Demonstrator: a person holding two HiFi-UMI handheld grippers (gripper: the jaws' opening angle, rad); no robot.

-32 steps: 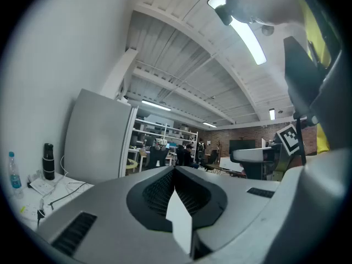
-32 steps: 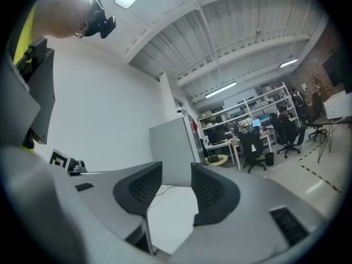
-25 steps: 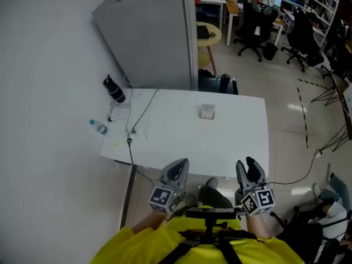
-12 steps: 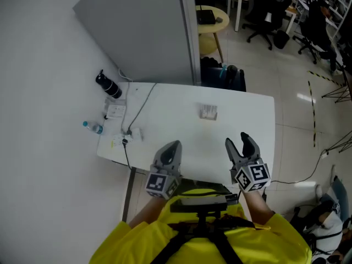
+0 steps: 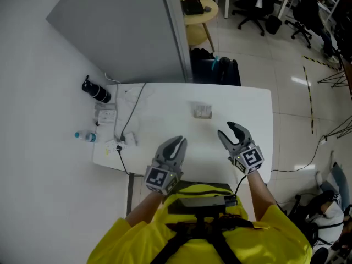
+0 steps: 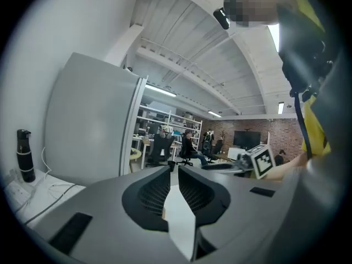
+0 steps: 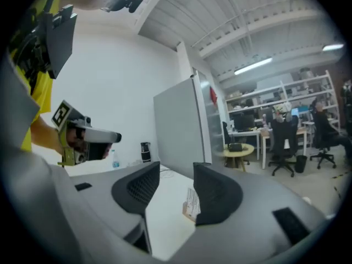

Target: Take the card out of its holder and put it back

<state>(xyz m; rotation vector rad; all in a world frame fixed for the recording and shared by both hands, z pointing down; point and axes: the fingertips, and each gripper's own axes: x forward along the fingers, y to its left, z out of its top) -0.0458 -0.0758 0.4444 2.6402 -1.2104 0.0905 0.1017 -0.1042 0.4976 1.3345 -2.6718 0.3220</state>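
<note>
Both tools have moved forward over the table: left gripper jaws together, right gripper jaws apart, empty, closing. The card holder ahead looks small and blurry.

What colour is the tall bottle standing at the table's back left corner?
The bottle is black, with a paler band. It shows best in the left gripper view.
</note>
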